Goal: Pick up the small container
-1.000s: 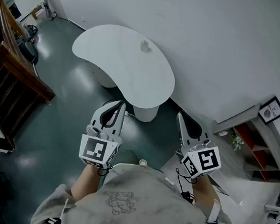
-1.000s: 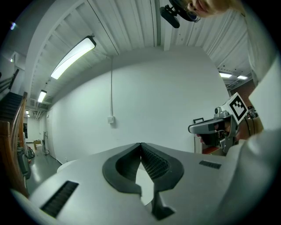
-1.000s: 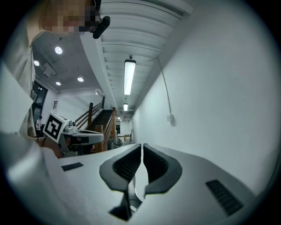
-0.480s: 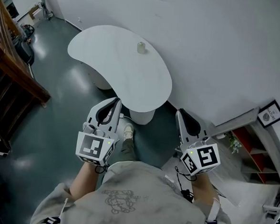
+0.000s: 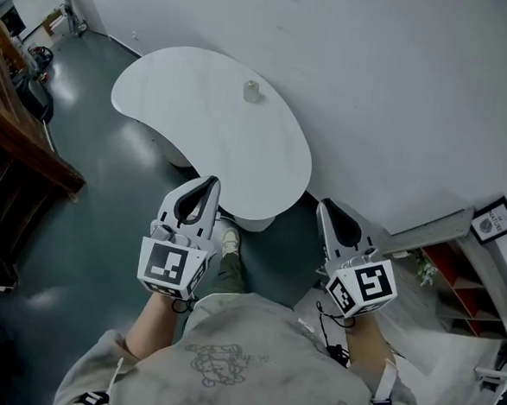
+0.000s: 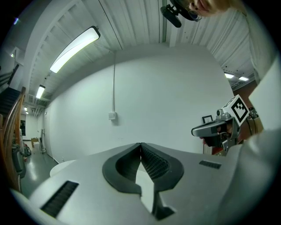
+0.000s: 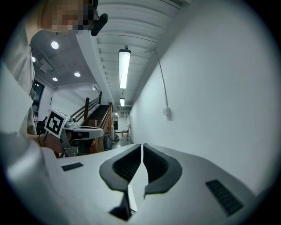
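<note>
Small container [image 5: 252, 91] stands far on the white table [image 5: 182, 106] in the head view, well apart from both grippers; likely light, stiff, smooth, so pinch across its body. Left gripper view: left gripper [image 6: 140, 146] jaws pressed together, empty. Right gripper view: right gripper [image 7: 142, 146] likewise

table [image 5: 209, 116] white. small container [image 5: 252, 91] cream. floor [image 5: 89, 203] dark teal, glossy. left gripper [image 5: 208, 183], right gripper [image 5: 325, 206] light grey, black-white square markers. sweatshirt [image 5: 242, 361] grey. shelf [image 5: 461, 264] red.
</note>
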